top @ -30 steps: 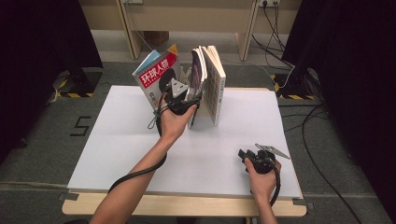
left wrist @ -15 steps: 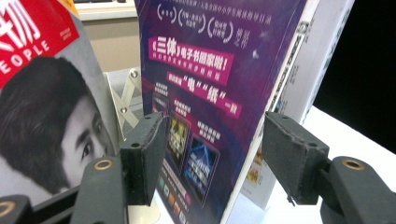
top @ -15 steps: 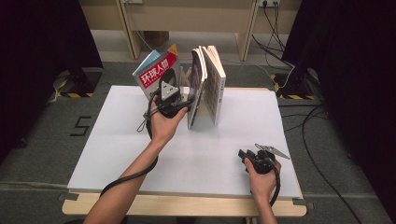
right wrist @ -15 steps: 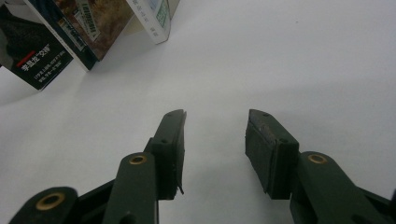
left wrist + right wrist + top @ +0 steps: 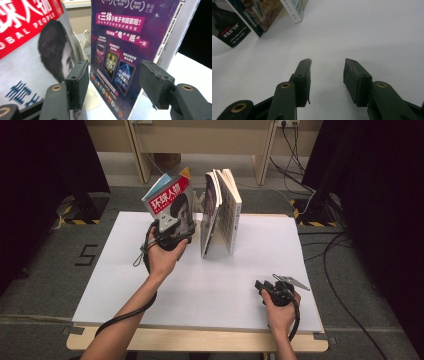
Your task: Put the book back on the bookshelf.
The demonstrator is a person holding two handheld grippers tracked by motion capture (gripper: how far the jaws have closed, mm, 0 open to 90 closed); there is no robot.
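Left tool (image 5: 172,227) is held with jaws apart at the leaning red magazine (image 5: 170,200), nothing clamped, for re-standing; right tool (image 5: 267,287) is parked apart on tabletop (image 5: 125,285).

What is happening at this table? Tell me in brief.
A person works with a gripper in each hand among magazines standing on a white table. The left gripper, fingers open and holding nothing, is at the gap between the red-titled magazine leaning at the left and the purple-covered magazine in the upright group. The right gripper is open over bare table near the front right.
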